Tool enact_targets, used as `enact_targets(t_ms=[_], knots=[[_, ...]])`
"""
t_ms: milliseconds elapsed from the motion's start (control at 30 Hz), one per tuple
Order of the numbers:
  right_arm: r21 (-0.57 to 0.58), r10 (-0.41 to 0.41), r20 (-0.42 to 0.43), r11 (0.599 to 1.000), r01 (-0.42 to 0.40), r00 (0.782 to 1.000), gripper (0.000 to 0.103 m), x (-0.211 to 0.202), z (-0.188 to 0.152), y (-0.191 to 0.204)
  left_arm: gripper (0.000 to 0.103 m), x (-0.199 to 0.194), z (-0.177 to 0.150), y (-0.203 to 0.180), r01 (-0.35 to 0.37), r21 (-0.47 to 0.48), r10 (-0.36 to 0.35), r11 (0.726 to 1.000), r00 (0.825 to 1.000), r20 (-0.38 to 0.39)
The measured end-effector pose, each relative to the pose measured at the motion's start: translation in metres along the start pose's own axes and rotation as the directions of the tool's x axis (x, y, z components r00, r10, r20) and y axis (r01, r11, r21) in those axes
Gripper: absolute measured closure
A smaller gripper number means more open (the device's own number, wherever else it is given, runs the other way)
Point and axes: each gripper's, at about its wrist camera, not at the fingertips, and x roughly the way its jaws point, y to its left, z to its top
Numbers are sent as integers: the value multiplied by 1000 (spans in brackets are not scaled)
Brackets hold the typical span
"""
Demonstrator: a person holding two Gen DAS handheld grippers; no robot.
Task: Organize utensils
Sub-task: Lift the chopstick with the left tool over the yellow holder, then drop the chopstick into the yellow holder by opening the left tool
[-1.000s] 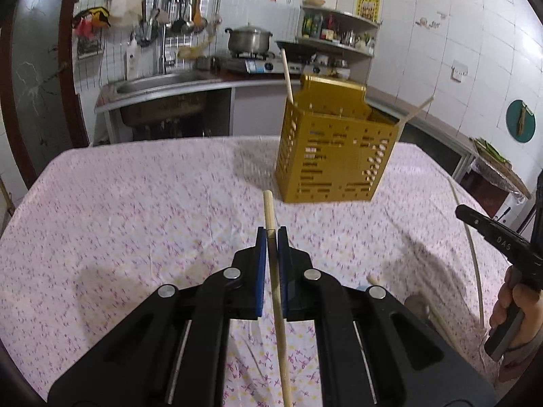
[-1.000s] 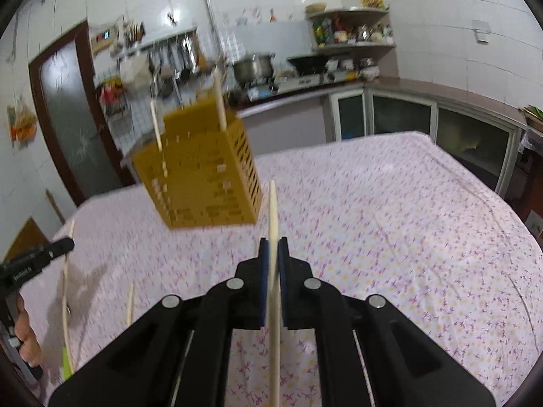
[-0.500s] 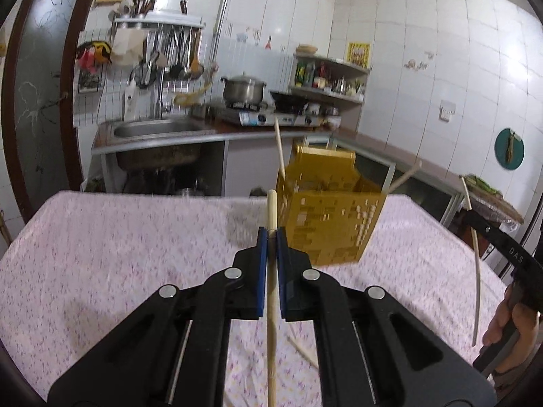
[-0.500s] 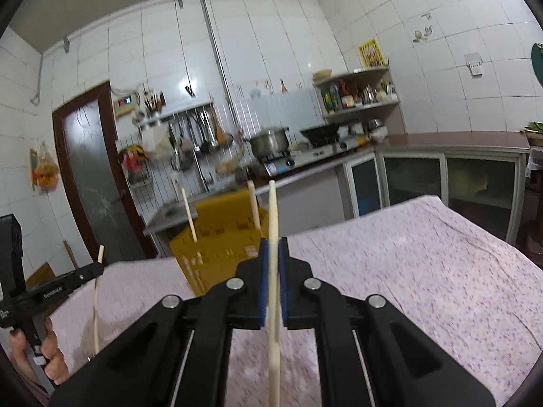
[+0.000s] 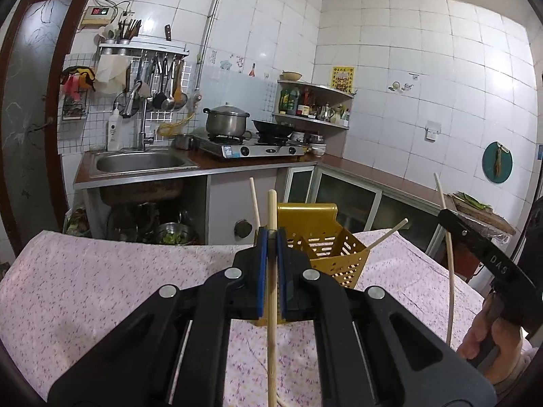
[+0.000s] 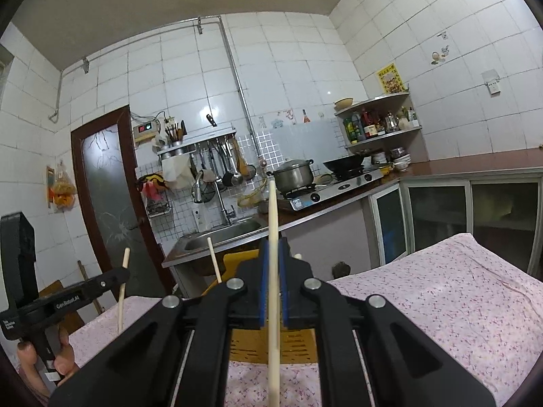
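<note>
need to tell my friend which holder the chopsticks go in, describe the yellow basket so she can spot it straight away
Start at the table with the pink floral cloth. The yellow basket stands on it, just beyond the left tongs. It is the only perforated plastic box there, mustard yellow with a tall solid back panel, and two chopsticks already stick out of it.

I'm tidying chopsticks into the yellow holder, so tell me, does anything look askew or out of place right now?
Yes: one chopstick in the yellow holder leans far out over its right corner, while another chopstick stands nearly upright. The left gripper and right gripper each clamp a chopstick. Nothing looks spilled or broken.
</note>
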Motion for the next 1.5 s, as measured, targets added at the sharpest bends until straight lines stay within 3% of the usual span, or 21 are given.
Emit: enact_targets(t_ms=[233,733,900,1100,1333,1500], knots=[[17,13,-52,1000,-13,999,97,19,3,-1,99,20,16,0,12,-5,-13,1000,1000,-13],[-39,32,-35,999,-33,999,97,70,32,16,99,57,57,-14,32,15,-33,999,998,51],[-41,14,27,999,-13,1000,97,89,51,21,99,63,83,-14,40,-7,-39,999,993,110],[-31,2,89,1000,1,996,97,104,79,26,99,69,114,-29,29,43,-37,999,977,210],[-104,-62,156,991,79,986,97,119,63,40,99,92,115,-30,9,28,-16,1000,963,267],[-175,-111,209,973,149,972,97,127,50,49,99,116,103,-30,-12,25,5,1000,964,265]])
